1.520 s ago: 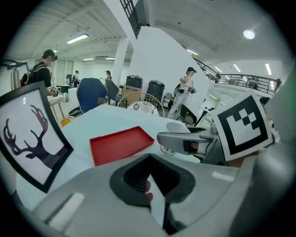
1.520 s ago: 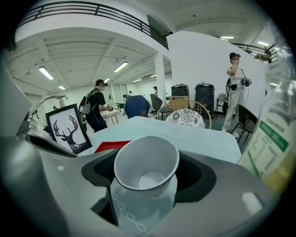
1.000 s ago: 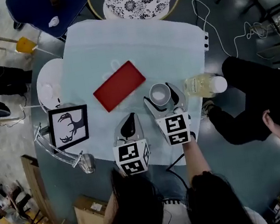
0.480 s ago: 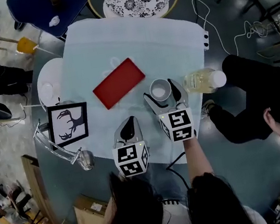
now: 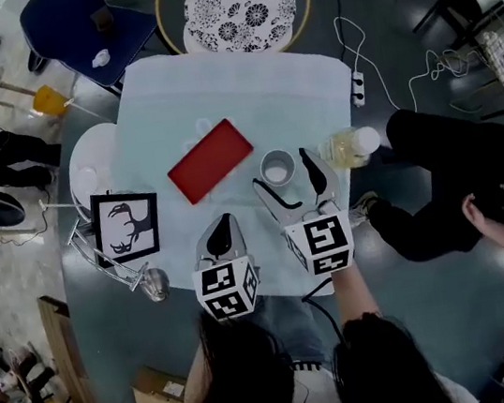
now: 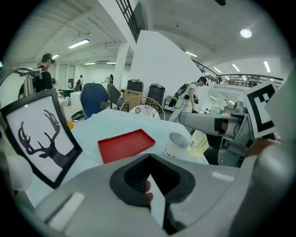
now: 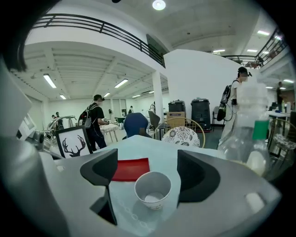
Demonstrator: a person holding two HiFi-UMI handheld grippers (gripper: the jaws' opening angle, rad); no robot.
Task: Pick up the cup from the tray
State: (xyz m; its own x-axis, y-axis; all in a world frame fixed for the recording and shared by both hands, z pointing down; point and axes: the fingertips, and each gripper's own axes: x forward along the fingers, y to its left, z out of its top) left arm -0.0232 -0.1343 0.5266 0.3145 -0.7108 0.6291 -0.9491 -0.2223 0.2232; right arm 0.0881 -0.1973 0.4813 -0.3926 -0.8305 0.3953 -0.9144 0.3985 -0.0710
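Just right of the red tray (image 5: 210,159), on the cloth (image 5: 217,97), the empty paper cup (image 5: 277,168) stands upright. It is probably light and crushable, so squeeze mid-wall gently. The right gripper (image 5: 285,181) gapes around it without touching; the left gripper (image 5: 224,233), nearer, is closed and empty.

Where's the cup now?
Head view: the cup stands on the table, off the red tray, between the tray on its left and the bottle on its right. It sits at the mouth of the open right tool.
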